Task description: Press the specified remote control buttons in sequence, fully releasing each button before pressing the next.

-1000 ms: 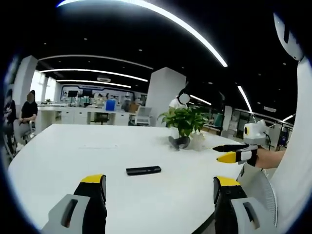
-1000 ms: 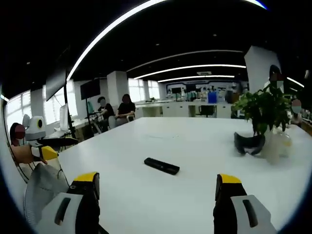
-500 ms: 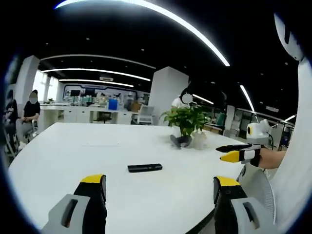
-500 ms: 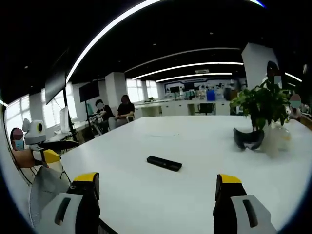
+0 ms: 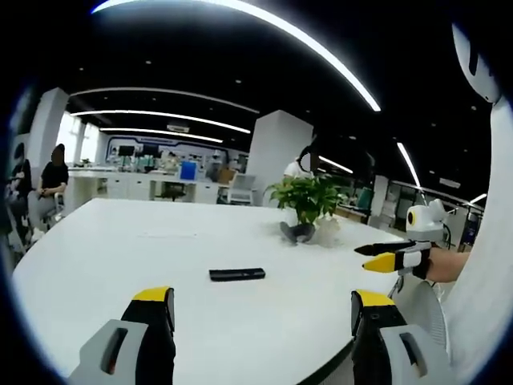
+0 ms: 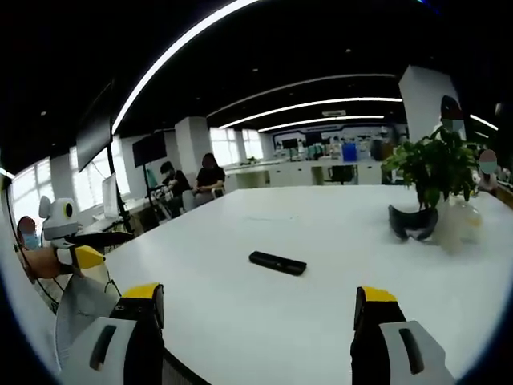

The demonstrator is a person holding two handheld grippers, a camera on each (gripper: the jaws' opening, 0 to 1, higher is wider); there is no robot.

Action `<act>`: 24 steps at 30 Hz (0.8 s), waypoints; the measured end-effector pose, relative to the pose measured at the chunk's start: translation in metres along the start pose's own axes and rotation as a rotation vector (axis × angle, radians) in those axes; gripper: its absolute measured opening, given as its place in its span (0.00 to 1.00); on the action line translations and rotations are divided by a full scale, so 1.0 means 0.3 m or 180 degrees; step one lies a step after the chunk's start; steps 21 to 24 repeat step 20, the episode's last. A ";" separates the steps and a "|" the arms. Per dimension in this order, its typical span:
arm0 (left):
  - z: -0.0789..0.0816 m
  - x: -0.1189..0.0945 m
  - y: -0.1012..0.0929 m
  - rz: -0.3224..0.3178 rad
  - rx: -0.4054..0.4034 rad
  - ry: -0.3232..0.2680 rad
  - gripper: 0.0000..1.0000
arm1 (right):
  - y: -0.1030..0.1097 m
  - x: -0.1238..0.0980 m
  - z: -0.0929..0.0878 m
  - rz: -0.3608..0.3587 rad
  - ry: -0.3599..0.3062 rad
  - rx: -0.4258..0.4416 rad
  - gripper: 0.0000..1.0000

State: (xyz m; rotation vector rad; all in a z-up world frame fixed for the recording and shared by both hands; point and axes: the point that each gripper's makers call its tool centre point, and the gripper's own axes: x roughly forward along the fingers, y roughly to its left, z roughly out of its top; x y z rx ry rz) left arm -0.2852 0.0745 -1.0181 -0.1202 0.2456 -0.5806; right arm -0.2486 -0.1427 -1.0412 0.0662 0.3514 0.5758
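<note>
At the bottom of the left gripper view, my left gripper [image 5: 262,309]: jaws spread wide, yellow-tipped, holding nothing, raised above the near edge of the worktop [image 5: 104,249]; beyond it, remote control [image 5: 236,274]: black, slim, lying flat on the white worktop, well apart from the jaws, long side across the view; further back, potted plant [image 5: 306,197]: green, leafy, standing near the far right part of the worktop; just beside its base, a dark curved object [image 5: 296,232], kind not discernible; at the right of this view, my right gripper [image 5: 385,255]: held off the worktop's edge, yellow and black jaws close together as seen from here, a forearm behind it.

At the bottom of the right gripper view, right gripper [image 6: 256,309]: jaws parted wide, empty, above the worktop [image 6: 240,321]; ahead, remote control [image 6: 277,262]: flat on the white surface, angled slightly, well apart from the jaws, near the middle of the worktop; to the right and further off, potted plant [image 6: 435,167] with the dark curved object [image 6: 410,224] at its foot; at the far left, left gripper [image 6: 84,247] held beyond the worktop's edge, jaw state not readable from this side.

Background, both views: open office, long ceiling light strips [image 5: 264,32], white column [image 5: 272,156], seated people [image 6: 200,180] at distant desks.
</note>
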 end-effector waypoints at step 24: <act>0.018 -0.041 0.026 0.0239 -0.0031 -0.0105 0.95 | 0.037 0.043 -0.016 0.0069 0.0091 0.0032 0.97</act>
